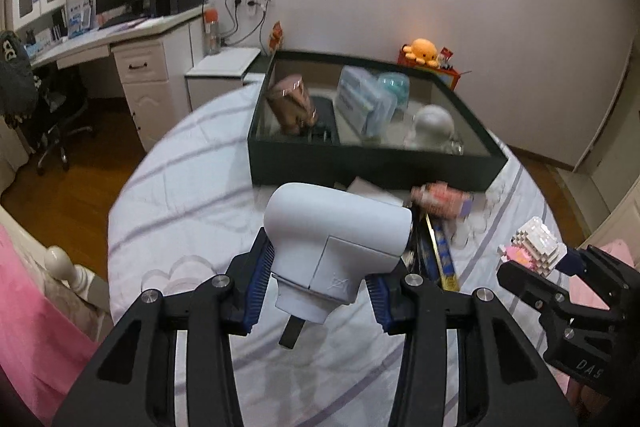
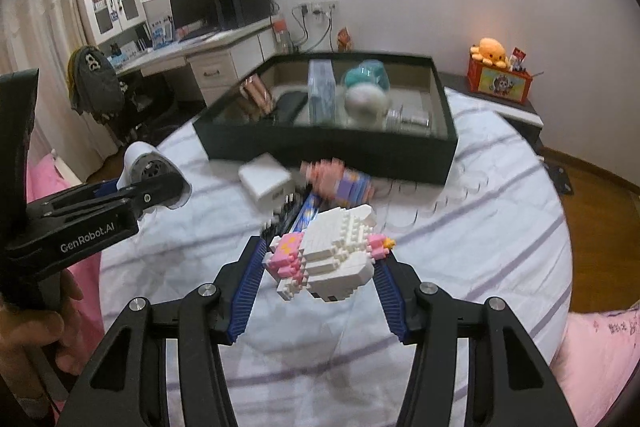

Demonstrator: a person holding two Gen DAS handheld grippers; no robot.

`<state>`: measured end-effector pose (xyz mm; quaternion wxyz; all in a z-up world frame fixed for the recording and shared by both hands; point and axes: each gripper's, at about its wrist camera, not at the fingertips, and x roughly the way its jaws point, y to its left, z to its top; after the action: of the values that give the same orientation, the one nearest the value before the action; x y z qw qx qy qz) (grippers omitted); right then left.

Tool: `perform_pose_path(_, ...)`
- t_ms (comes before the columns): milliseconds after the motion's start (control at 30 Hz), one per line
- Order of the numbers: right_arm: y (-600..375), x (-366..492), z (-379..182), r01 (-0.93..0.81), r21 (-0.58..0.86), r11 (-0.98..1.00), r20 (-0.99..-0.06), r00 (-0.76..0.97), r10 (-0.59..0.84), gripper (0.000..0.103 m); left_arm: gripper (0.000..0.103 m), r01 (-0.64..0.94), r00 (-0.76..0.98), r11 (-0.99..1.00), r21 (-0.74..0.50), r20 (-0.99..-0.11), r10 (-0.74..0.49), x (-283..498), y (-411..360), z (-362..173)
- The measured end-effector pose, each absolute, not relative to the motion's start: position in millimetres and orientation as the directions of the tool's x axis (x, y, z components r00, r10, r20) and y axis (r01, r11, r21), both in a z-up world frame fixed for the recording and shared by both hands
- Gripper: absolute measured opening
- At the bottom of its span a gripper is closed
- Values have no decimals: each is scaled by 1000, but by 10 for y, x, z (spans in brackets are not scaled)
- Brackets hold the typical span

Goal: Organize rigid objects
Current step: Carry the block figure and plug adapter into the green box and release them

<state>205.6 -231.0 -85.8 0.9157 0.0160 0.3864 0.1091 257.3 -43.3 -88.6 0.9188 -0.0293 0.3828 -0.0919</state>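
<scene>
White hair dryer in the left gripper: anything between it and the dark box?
Nothing visible blocks it. The white hair dryer is held above the striped bedsheet, and the dark green open box lies straight ahead. A white charger cube and a pink block toy lie low before the box's wall.

Both cameras sit just behind their own gripper's fingers and look forward and slightly down across the striped bedspread point(image 1: 192, 195) toward the dark open box point(image 1: 360, 163), which serves as the common landmark.

The left wrist view stands left of the box's near wall and faces it at close range, with the desk point(image 1: 132, 27) beyond the box to the left.

The right wrist view looks at the same box point(image 2: 328, 155) from further right, about as near.

Both views share the box, the desk point(image 2: 224, 43) and the orange plush point(image 2: 491, 51).
</scene>
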Motion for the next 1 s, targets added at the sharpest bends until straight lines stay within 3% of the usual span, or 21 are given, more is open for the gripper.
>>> perform_pose_path(500, -2504, 3027, -96, -185, 62, 981, -575, 796, 187, 54, 44, 163, 784, 985, -54, -598, -163, 3458, -632, -258)
perform_pose_path(1000, -2649, 4214, -522, -168, 86, 982, -683, 708, 181, 54, 44, 168, 725, 985, -30, -674, -145, 4460, -943, -648)
